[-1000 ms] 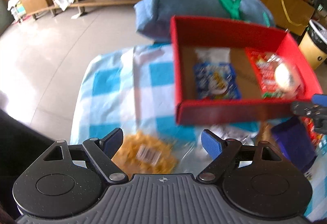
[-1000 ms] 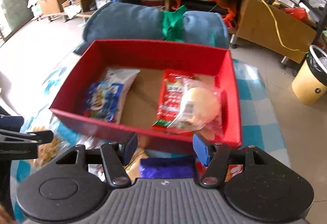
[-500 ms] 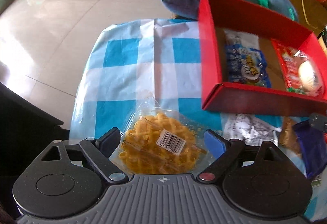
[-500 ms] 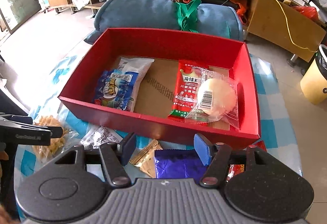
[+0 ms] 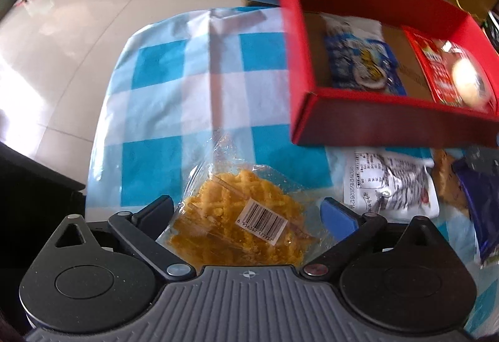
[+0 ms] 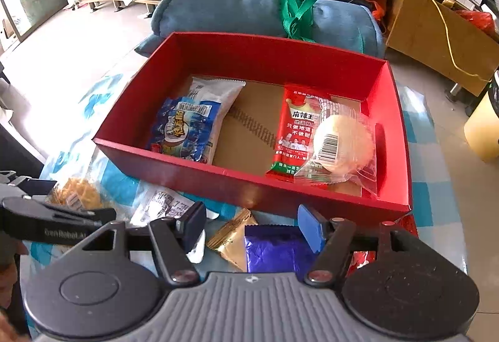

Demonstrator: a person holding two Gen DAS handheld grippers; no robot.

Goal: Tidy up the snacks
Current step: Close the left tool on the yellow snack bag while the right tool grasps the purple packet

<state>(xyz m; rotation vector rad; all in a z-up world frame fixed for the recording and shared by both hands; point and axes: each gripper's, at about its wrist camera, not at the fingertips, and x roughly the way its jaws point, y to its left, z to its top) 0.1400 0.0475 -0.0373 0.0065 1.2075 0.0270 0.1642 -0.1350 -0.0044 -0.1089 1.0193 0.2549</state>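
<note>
The left gripper [image 5: 246, 214] is spread wide, with the bag of yellow crisps [image 5: 240, 229] between its fingers. The right gripper [image 6: 251, 225], also apart, hovers over a purple packet [image 6: 276, 247]. Ahead sits the red box [image 6: 312, 195].

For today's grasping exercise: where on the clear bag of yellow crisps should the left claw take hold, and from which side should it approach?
Probably straight from above, across the bag's filled middle near the barcode label. The clear bag of yellow crisps lies flat on the checked cloth, already between the open left claw fingers. Its loose, crinkled top corner toward the red box would likely slip or tear.
</note>
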